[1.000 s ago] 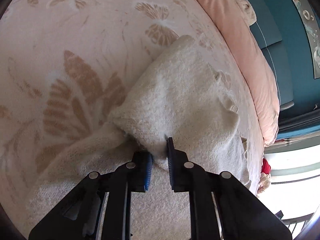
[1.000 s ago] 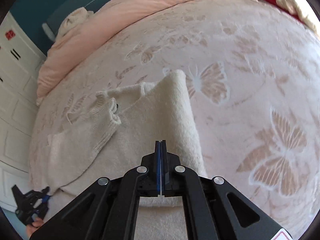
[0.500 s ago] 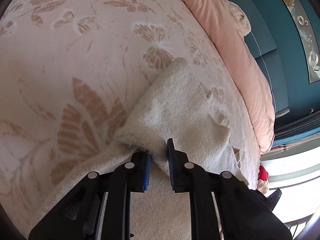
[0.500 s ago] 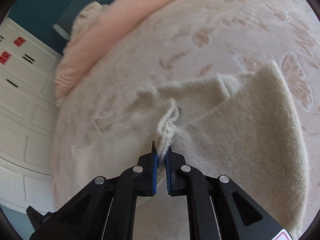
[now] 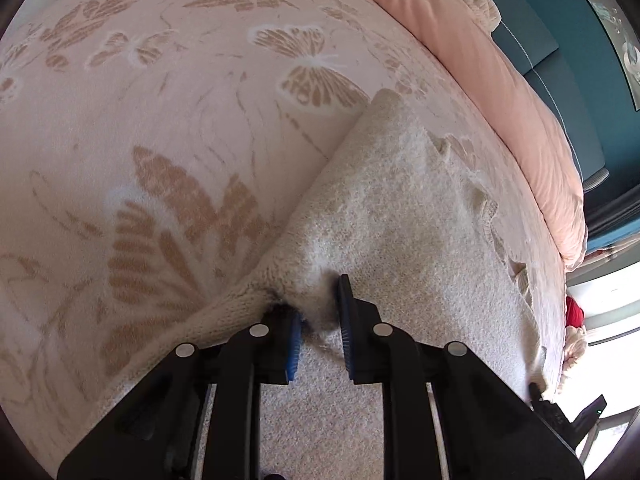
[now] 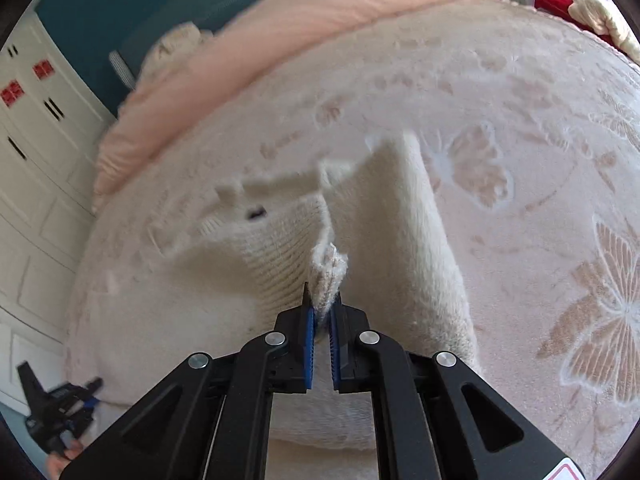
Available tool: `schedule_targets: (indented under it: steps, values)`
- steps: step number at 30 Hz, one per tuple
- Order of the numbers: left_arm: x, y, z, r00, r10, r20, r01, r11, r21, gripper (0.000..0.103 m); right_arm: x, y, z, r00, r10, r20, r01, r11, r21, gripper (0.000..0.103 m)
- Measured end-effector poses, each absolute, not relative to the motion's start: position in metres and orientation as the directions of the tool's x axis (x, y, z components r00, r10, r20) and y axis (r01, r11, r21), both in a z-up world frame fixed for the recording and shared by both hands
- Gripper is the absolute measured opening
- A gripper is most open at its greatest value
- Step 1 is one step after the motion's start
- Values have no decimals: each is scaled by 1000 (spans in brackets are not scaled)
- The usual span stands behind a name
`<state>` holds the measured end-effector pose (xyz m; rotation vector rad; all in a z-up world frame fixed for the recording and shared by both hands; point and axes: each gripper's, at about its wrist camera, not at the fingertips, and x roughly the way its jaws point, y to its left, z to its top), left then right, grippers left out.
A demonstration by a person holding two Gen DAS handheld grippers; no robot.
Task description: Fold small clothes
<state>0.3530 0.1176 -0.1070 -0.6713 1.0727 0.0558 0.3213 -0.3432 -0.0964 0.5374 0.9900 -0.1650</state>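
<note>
A small cream knitted sweater [image 5: 400, 216] lies on a pink bedspread with a butterfly pattern [image 5: 160, 120]. My left gripper [image 5: 318, 312] is closed on a thick fold of the sweater at its near left edge; the jaws stand a little apart around the bunched knit. In the right wrist view the sweater [image 6: 392, 240] lies partly folded, and my right gripper [image 6: 322, 304] is shut on a ribbed cuff or hem end [image 6: 328, 272] that it holds lifted above the cloth. The left gripper also shows in the right wrist view [image 6: 60, 412] at the far left.
A rolled peach quilt [image 5: 500, 92] runs along the far side of the bed, shown also in the right wrist view [image 6: 280, 40]. White cabinets [image 6: 36, 140] stand left. A red and cream item [image 6: 580, 8] lies at the bed's far right.
My right gripper has swung left, closed on the ribbed cuff and lifted it toward the sweater's middle. My left gripper stays on its fold and has tilted slightly.
</note>
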Motion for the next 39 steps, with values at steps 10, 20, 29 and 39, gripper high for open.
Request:
schedule_targets:
  steps: [10, 20, 29, 39]
  values:
    - [351, 106, -106, 514, -216, -830, -321, 849, -420, 17, 285, -309, -32, 685, -62, -726, 316, 923, 219, 15]
    - [351, 110, -109, 518, -238, -822, -304, 846, -437, 17, 307, -313, -68, 598, -17, -801, 300, 932, 204, 4]
    - [298, 133, -67, 532, -278, -800, -227, 863, -451, 33, 211, -325, -19, 576, 6, -817, 317, 920, 230, 40]
    - [99, 201, -69, 448, -312, -838, -265, 849, -458, 89, -35, -322, -55, 478, 30, -878, 458, 844, 278, 69]
